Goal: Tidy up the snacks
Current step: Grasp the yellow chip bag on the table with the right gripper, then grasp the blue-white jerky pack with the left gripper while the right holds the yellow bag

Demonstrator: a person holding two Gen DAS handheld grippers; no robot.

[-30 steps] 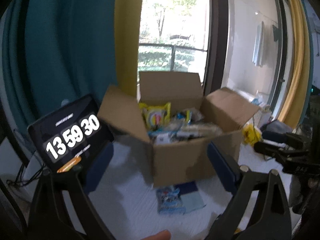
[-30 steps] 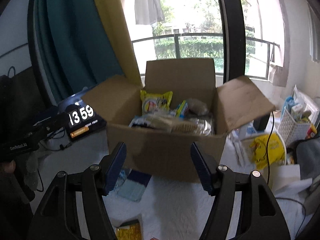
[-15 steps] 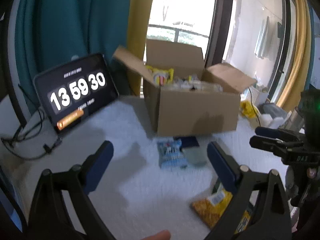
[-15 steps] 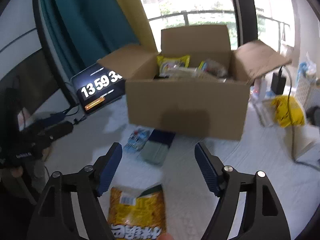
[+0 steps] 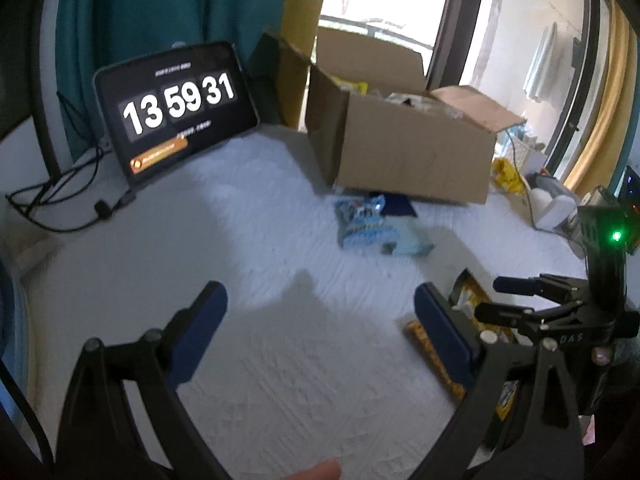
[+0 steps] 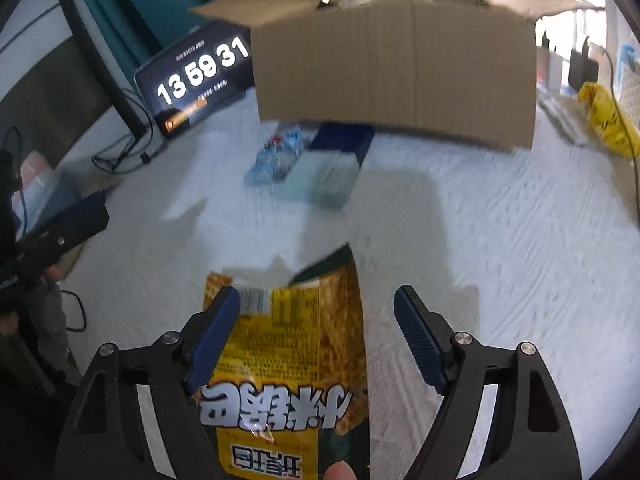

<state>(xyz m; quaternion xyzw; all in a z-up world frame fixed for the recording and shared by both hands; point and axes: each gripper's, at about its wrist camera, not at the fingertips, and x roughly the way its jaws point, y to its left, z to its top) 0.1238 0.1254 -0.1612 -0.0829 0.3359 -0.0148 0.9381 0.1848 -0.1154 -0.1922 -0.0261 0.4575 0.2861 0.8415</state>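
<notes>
While the cardboard box (image 5: 404, 148) at the back of the white tabletop (image 5: 248, 240) already shows packets over its rim, the left wrist view says the sorting is only partly done: a blue snack packet (image 5: 360, 222) and a pale green packet (image 5: 408, 242) lie loose just in front of the box, and the left claw (image 5: 320, 328) hangs wide open over bare cloth, holding nothing. The right claw (image 5: 516, 300) shows at the right edge above a yellow snack bag (image 5: 468, 300). In the right wrist view that yellow bag (image 6: 296, 344) lies flat between the spread fingers; the jaws have just been opening, and the pads are not pressing on it. A tablet clock (image 6: 200, 76) stands left of the box. Judgement: three packets at least remain outside the box, with the yellow one likely next.
</notes>
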